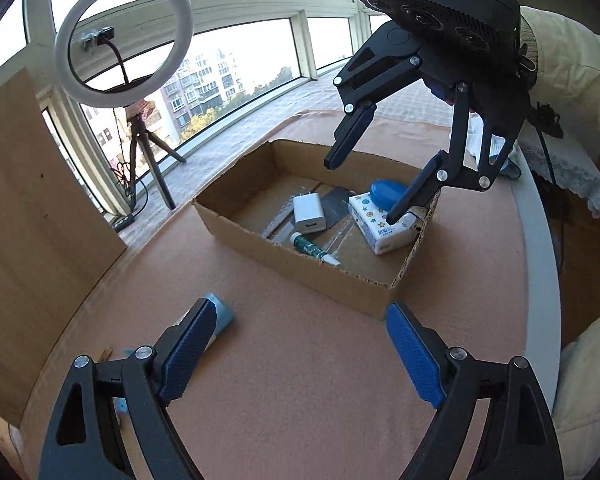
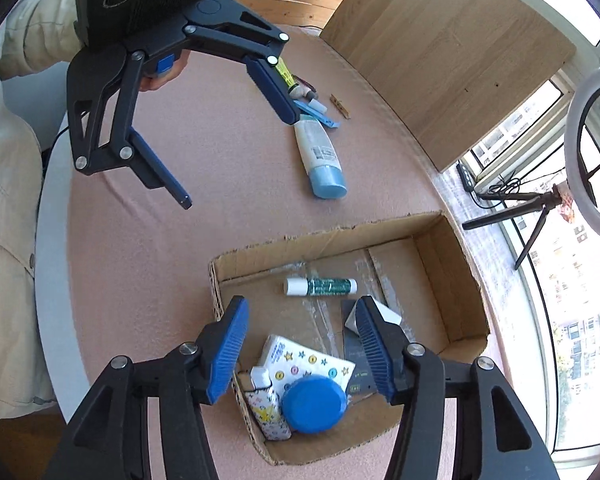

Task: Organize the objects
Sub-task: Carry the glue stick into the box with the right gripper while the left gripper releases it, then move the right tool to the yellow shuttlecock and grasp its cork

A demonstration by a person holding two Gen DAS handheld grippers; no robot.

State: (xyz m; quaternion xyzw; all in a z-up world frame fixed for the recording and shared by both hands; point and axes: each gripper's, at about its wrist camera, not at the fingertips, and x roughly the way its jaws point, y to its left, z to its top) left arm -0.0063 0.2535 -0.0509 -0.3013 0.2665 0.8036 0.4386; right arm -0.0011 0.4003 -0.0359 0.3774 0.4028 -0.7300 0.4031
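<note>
An open cardboard box [image 1: 228, 220] [image 2: 456, 276] sits on the pink table. Inside lie a white charger [image 1: 309, 214], a green glue stick [image 1: 312, 249] [image 2: 320, 286], a star-patterned tissue pack [image 1: 376, 226] [image 2: 312, 362], a blue oval case [image 1: 388, 194] [image 2: 314, 404] and a small patterned bottle [image 2: 266, 404]. My right gripper [image 2: 300, 344] [image 1: 360, 192] is open and empty above the box. My left gripper [image 1: 300, 344] [image 2: 236, 160] is open and empty over the table. A white bottle with a blue cap [image 2: 320, 160] [image 1: 224, 314] lies by its left finger.
Beyond the bottle lie a yellow tube [image 2: 286, 76], a blue item [image 2: 316, 114] and a wooden clothespin [image 2: 340, 106]. A wooden board [image 2: 448, 48] [image 1: 32, 220] stands at the table edge. A ring light on a tripod [image 1: 124, 40] [image 2: 592, 148] stands by the window.
</note>
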